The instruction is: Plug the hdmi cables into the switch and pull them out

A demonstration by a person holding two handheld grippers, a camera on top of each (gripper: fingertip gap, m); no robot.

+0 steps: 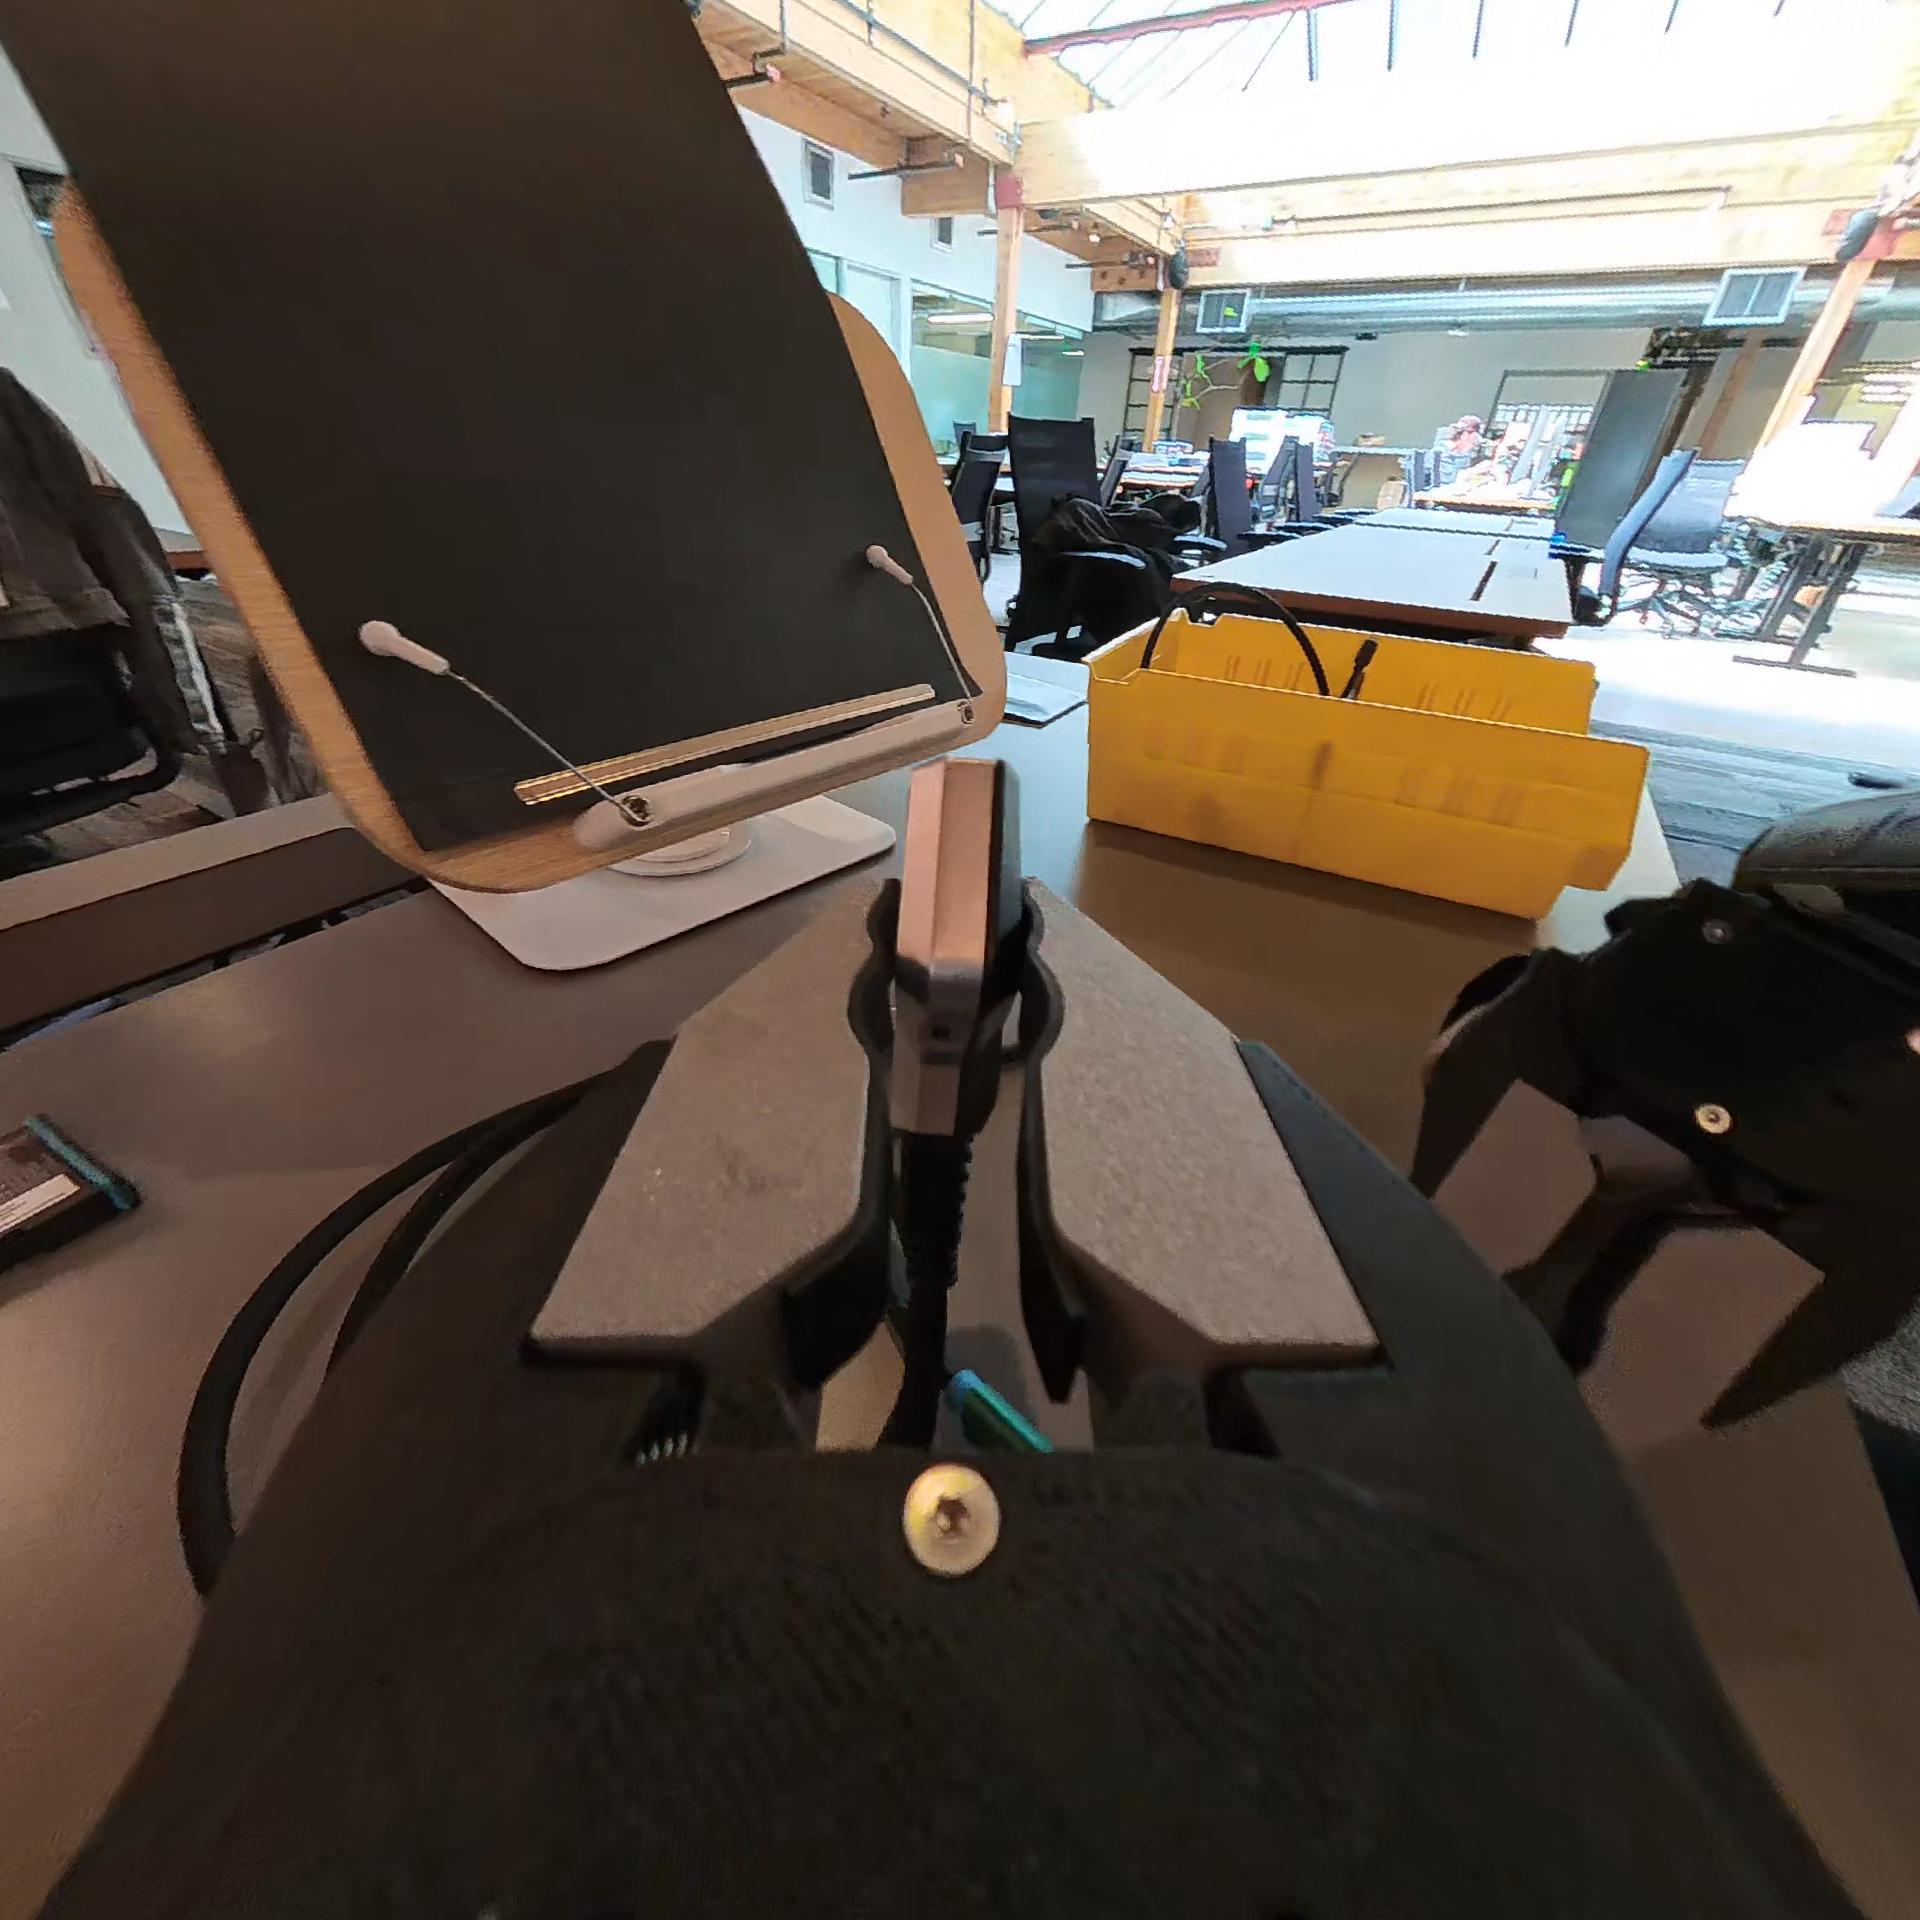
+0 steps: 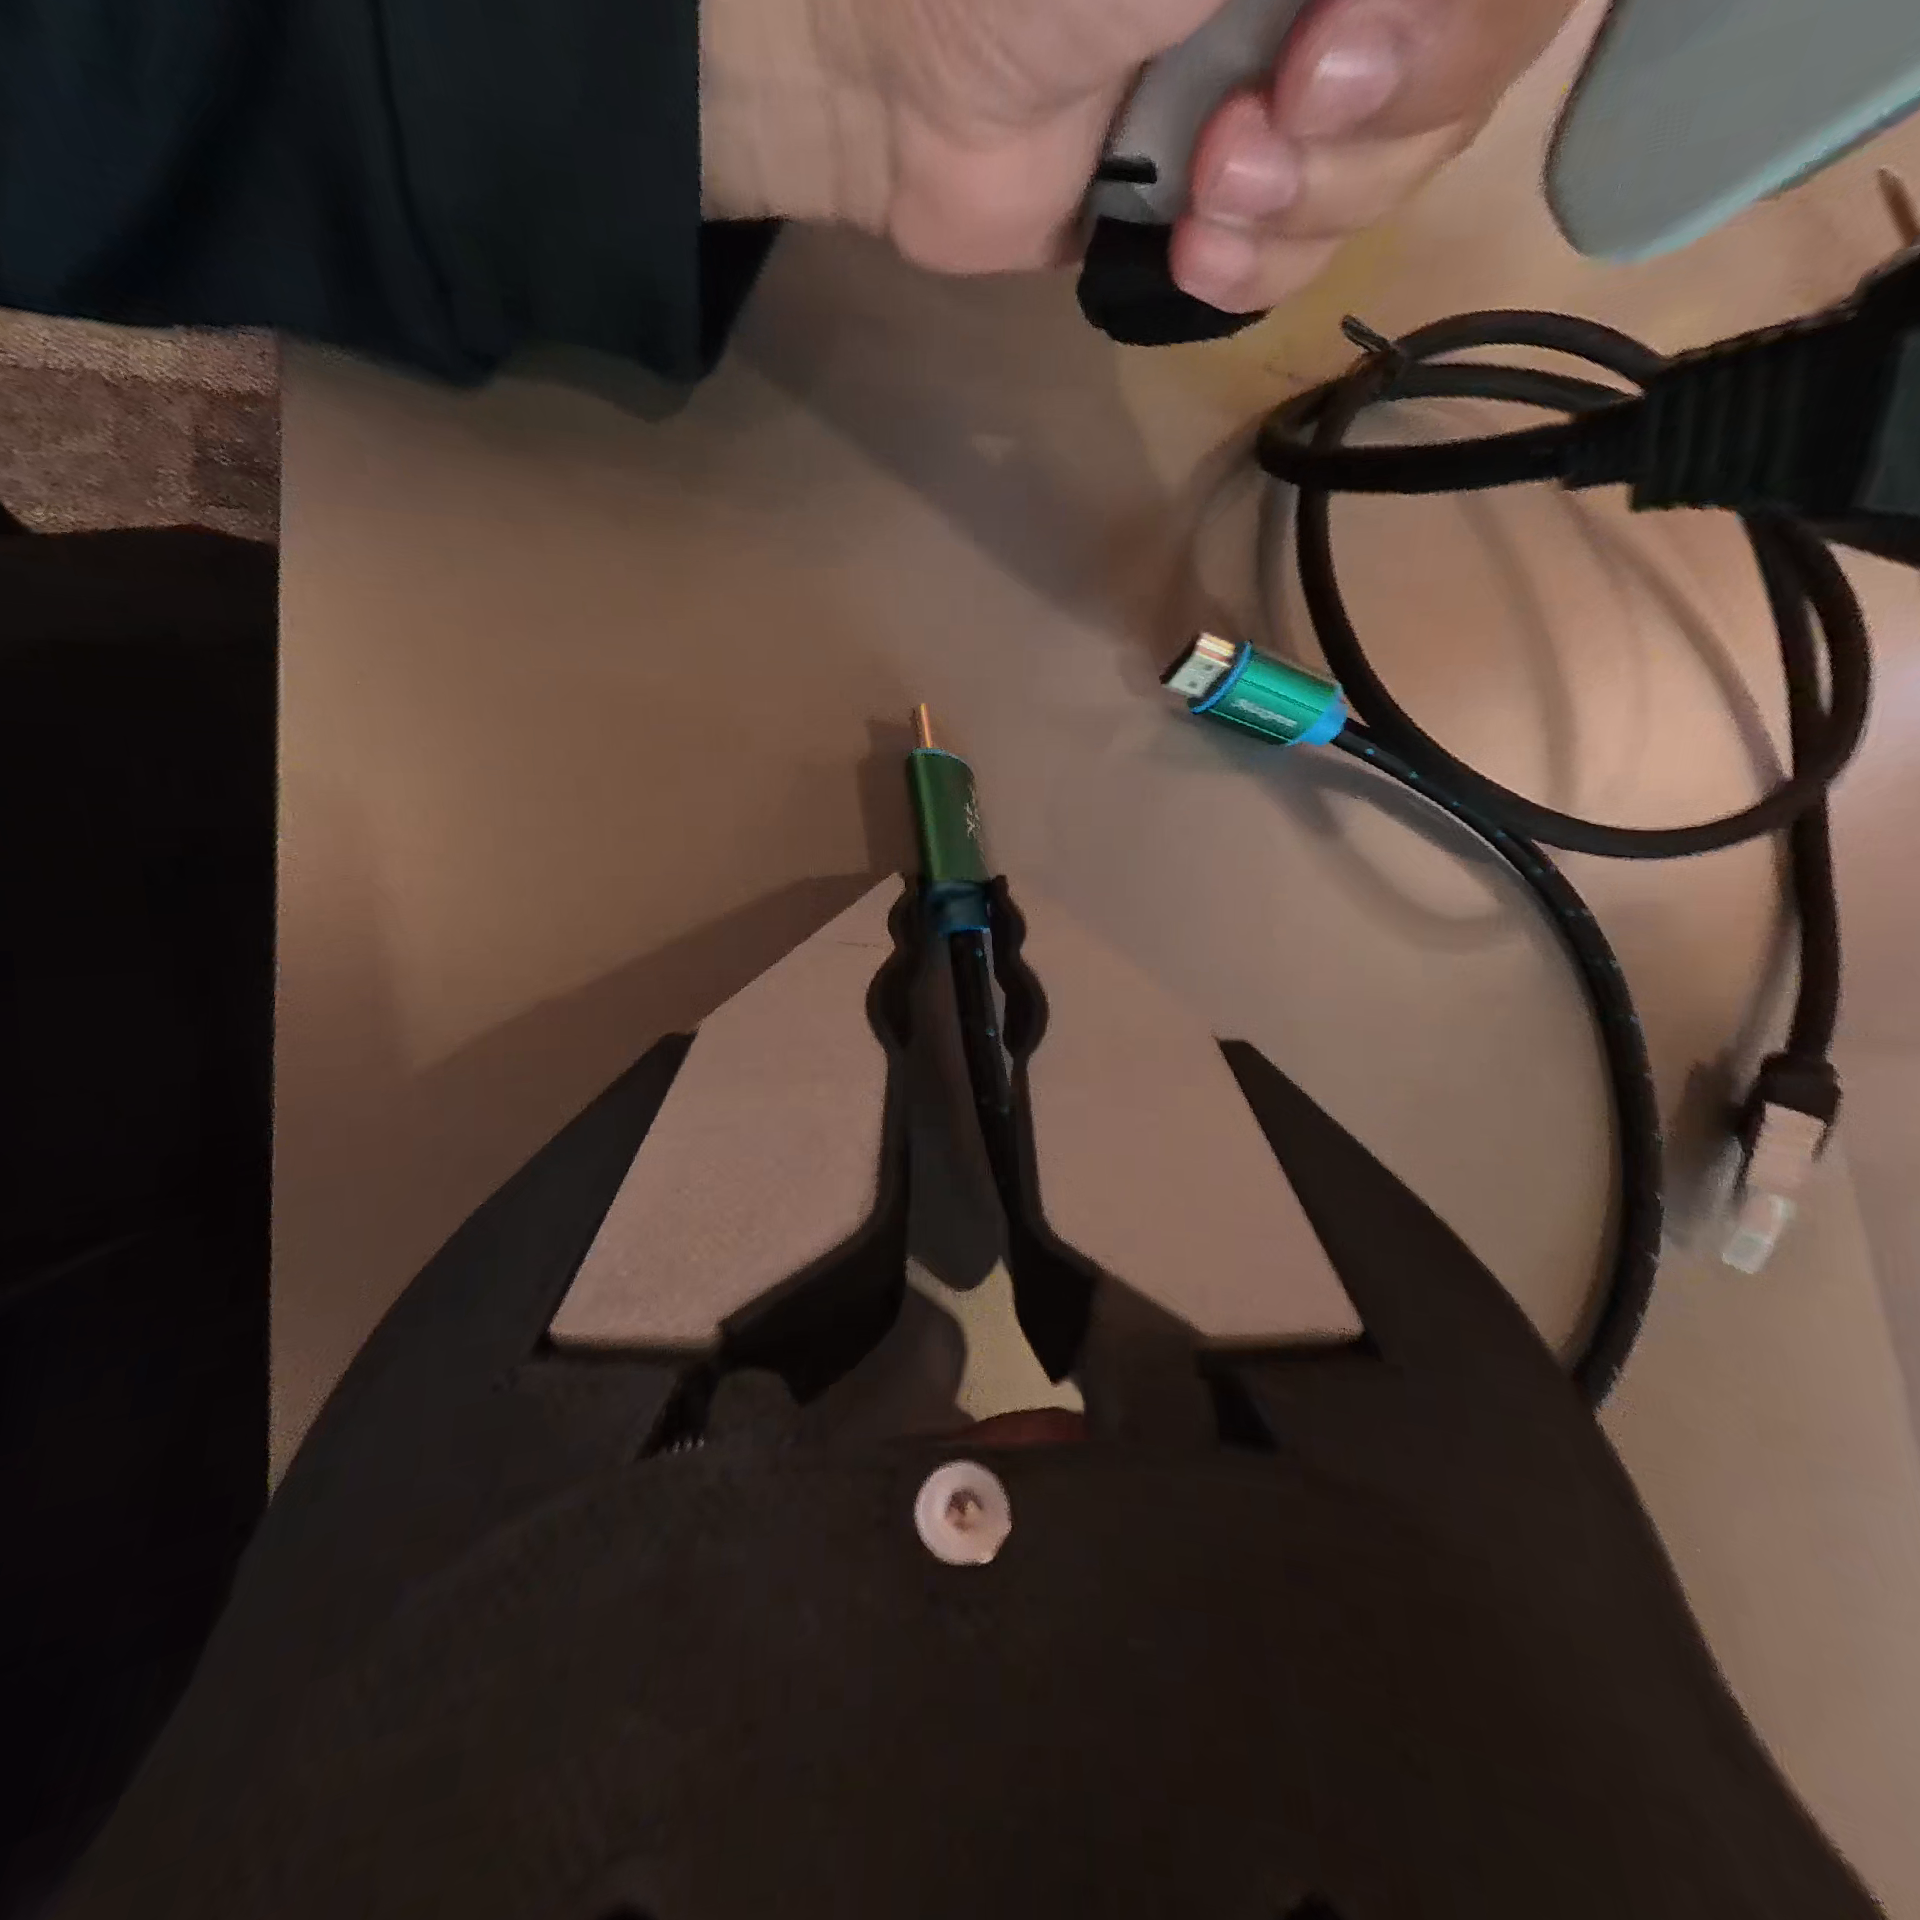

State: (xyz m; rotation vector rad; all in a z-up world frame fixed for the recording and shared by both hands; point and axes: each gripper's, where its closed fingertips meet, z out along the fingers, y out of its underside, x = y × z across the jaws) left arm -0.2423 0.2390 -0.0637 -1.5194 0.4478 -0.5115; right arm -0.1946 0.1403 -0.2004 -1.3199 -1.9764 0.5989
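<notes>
My left gripper (image 1: 951, 935) is shut on a grey metal HDMI switch (image 1: 948, 883), held edge-on and upright above the dark table; a ribbed black lead (image 1: 930, 1236) hangs from its lower end. The switch also shows blurred at the top right of the right wrist view (image 2: 1714, 114). My right gripper (image 2: 956, 925) is shut on a green HDMI plug (image 2: 948, 816) at its blue collar, with the gold tip pointing forward over the table. A second green HDMI plug (image 2: 1257, 691) lies loose on the table to the right, its black cable (image 2: 1600, 997) curving back.
A yellow bin (image 1: 1351, 769) with cables stands ahead to the right, and a tilted book stand (image 1: 499, 416) ahead to the left. A small dark box (image 1: 52, 1184) lies at the left. A grey network plug (image 2: 1766, 1205) and black cable loops (image 2: 1340, 644) lie right. The table edge (image 2: 275, 935) runs along the left.
</notes>
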